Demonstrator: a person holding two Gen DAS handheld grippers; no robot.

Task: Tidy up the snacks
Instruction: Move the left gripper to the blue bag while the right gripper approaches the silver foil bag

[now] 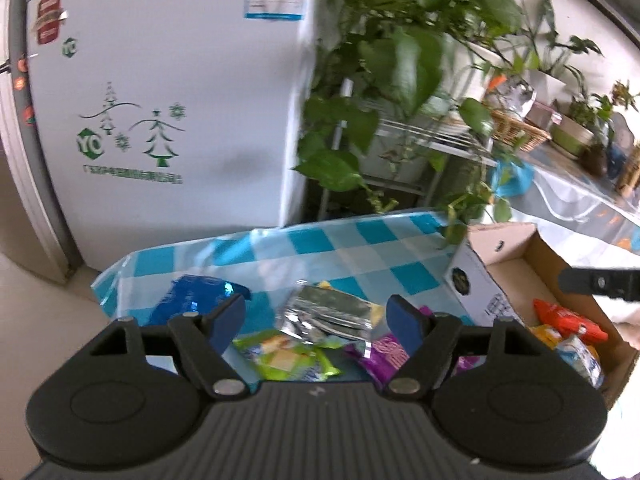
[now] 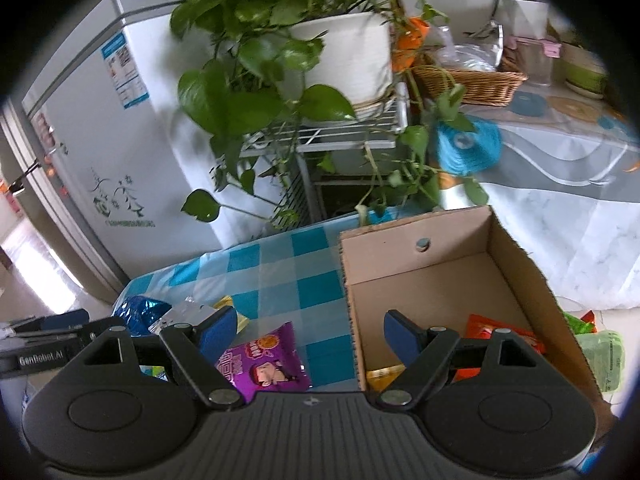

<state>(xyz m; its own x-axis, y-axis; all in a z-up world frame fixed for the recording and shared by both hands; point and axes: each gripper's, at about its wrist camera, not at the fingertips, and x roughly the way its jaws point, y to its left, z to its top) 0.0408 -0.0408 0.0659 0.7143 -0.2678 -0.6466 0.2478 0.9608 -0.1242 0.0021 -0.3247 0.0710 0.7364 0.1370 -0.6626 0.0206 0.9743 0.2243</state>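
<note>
Snack packets lie on a blue-checked tablecloth (image 1: 320, 252): a blue packet (image 1: 188, 300), a silver packet (image 1: 324, 312), a green packet (image 1: 280, 356) and a purple packet (image 1: 388, 352). My left gripper (image 1: 316, 326) is open and empty above them. An open cardboard box (image 1: 516, 248) at the right holds an orange packet (image 1: 568, 320) and others. In the right wrist view my right gripper (image 2: 308, 332) is open and empty, straddling the box's left wall (image 2: 352, 320), with the purple packet (image 2: 264, 360) below it and an orange packet (image 2: 500, 336) inside the box.
A white fridge (image 1: 160, 120) stands behind the table. A potted plant (image 2: 280, 40) on a wire rack (image 2: 340, 136) hangs over the table's far edge. A second table (image 2: 560, 152) with a wicker basket (image 2: 472, 80) is at the right.
</note>
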